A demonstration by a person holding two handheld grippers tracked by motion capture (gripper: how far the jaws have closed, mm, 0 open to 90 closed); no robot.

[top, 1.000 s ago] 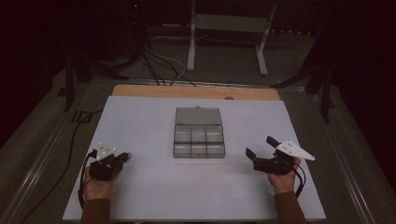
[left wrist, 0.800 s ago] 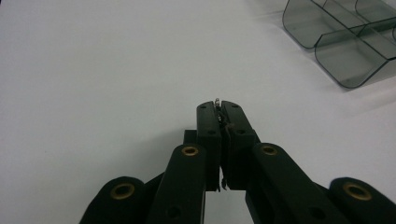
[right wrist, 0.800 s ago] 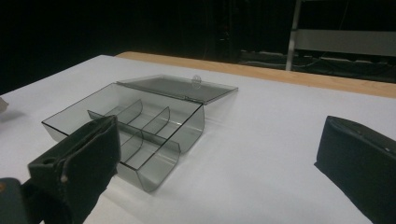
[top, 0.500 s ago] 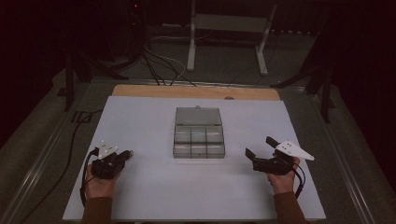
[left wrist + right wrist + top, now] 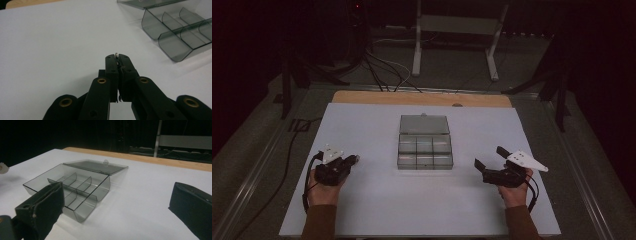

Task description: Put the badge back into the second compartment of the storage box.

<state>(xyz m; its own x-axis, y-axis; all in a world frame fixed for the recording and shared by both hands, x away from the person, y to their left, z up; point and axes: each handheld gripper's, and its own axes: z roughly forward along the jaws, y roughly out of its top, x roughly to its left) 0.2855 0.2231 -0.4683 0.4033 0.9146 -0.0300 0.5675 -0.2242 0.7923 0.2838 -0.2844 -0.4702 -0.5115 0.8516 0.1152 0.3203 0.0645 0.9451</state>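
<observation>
Left gripper (image 5: 353, 160), jaws pinched on a tiny metal part (image 5: 116, 54), sits left of the open box (image 5: 424, 152) mid-bench, its tips aimed at the near compartment row; right gripper (image 5: 490, 158), jaws wide and empty, sits about equally far right.
</observation>
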